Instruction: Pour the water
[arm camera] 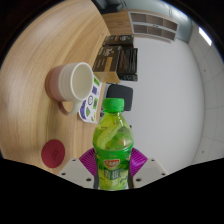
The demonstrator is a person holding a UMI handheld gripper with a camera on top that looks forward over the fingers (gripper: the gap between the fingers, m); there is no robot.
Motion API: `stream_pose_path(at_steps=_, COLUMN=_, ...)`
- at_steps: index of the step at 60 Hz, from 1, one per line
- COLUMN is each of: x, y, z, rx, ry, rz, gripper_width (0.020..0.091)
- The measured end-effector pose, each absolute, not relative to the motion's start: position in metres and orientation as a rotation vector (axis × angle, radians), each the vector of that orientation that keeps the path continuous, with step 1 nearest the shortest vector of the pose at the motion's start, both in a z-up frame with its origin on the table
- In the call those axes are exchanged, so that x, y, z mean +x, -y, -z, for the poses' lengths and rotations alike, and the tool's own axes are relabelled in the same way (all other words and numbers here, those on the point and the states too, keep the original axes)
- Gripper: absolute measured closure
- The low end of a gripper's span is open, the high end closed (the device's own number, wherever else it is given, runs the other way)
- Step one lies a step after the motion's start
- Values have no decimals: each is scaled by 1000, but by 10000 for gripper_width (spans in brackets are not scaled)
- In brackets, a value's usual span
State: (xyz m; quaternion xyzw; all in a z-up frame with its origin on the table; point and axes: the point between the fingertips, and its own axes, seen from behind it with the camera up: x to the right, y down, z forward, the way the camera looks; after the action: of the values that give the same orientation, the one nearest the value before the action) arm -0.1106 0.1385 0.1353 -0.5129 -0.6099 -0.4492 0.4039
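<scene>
Held low over a round wooden table (45, 60), aimed forward and slightly down along the fingers. No hand or sleeve visible, so pose of the person's arm impossible to tell.

Gripper (113, 160) closed on a green plastic bottle (113, 145), pink pads (141, 157) pressed against its sides at label height. Only slivers of the pads showing either side of the bottle. Bottle upright between the fingers, green cap (114, 103) screwed on, yellow-green label facing the camera, pale greenish liquid inside.

Beyond the bottle and a little left, a cream mug (70, 82) on the table, tipped so that its open mouth faces sideways. Touching or just beside the mug, a small carton (92, 92) with blue and yellow print. Nearer and to the left of the fingers, a small round dark-red lid or disc (53, 153) lying flat on the wood.

Further off, past the table's edge, a dark box-like object (119, 58) with compartments, contents too small to make out. White floor or wall surface off to the right.
</scene>
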Motion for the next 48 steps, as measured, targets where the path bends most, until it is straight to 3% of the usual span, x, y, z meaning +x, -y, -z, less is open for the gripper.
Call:
stream_pose_path(at_steps=27, x=-147, y=-163, z=-130, rx=-970, ry=1798, rz=1470, gripper_width=718)
stream_pose_path(at_steps=38, x=-143, y=-157, z=-129, rx=-1084, ry=1745, rz=1381, gripper_width=717)
stream_pose_path(at_steps=48, x=-138, y=-138, z=-147, rx=-1396, ry=1463, rz=1052, gripper_width=716)
